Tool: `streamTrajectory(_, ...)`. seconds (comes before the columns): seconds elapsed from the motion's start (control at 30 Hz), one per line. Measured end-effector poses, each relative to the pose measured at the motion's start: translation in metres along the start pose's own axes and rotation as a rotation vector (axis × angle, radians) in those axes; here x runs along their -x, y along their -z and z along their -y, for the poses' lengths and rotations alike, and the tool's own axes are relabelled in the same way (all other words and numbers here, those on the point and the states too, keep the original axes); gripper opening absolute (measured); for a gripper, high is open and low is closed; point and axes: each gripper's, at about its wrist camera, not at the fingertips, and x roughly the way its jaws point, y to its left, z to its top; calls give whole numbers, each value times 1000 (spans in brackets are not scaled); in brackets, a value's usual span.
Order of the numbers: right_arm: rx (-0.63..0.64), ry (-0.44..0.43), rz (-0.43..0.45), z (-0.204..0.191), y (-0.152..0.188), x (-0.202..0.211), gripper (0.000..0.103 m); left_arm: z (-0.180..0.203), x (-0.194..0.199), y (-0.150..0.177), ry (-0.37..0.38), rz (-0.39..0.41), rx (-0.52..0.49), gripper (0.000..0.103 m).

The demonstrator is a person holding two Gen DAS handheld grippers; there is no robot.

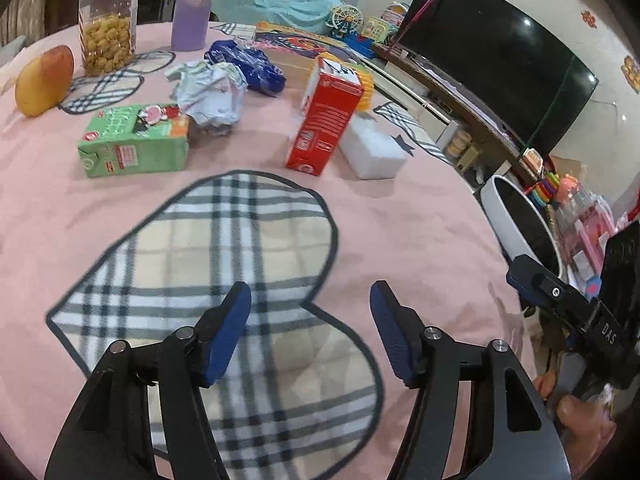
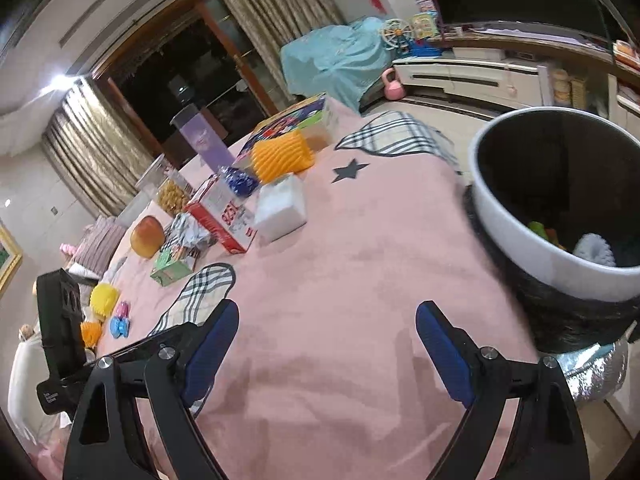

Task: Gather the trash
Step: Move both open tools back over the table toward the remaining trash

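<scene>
On the pink tablecloth lie a green carton [image 1: 134, 142], an upright red carton [image 1: 326, 114], crumpled white paper [image 1: 210, 92] and a crumpled blue wrapper [image 1: 246, 65]. My left gripper [image 1: 310, 308] is open and empty above a plaid heart patch [image 1: 224, 264], short of the cartons. My right gripper [image 2: 326, 330] is open and empty over bare cloth, left of the white-rimmed trash bin [image 2: 520, 236], which holds some scraps. The bin also shows in the left wrist view [image 1: 500, 220], as do the red carton [image 2: 224, 220] and green carton [image 2: 172, 268] in the right wrist view.
A mango [image 1: 44, 80], a snack jar [image 1: 107, 28], a purple bottle [image 1: 194, 4], a white foam block [image 1: 370, 150], a yellow toy [image 2: 282, 156] and a picture box [image 2: 292, 120] stand on the table. The table edge [image 1: 472, 200] runs beside the bin.
</scene>
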Motion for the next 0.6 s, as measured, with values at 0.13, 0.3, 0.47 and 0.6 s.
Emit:
streamTrajectory(0.13, 10, 0, -11, -3, -2, -10, 91, -3, -4, -8, -18, 11, -8, 63)
streamTrajectory(0.3, -22, 2, -10, 3, -8, -14, 91, 0, -17, -28, -54, 32, -39, 64)
streamTrajectory(0.47, -48, 0, -15, 11, -15, -15, 91, 11, -43, -59, -63, 23, -106, 64)
streamTrajectory(0.6, -45, 1, -14, 12, -20, -16, 91, 18, -57, -77, -83, 34, -125, 65)
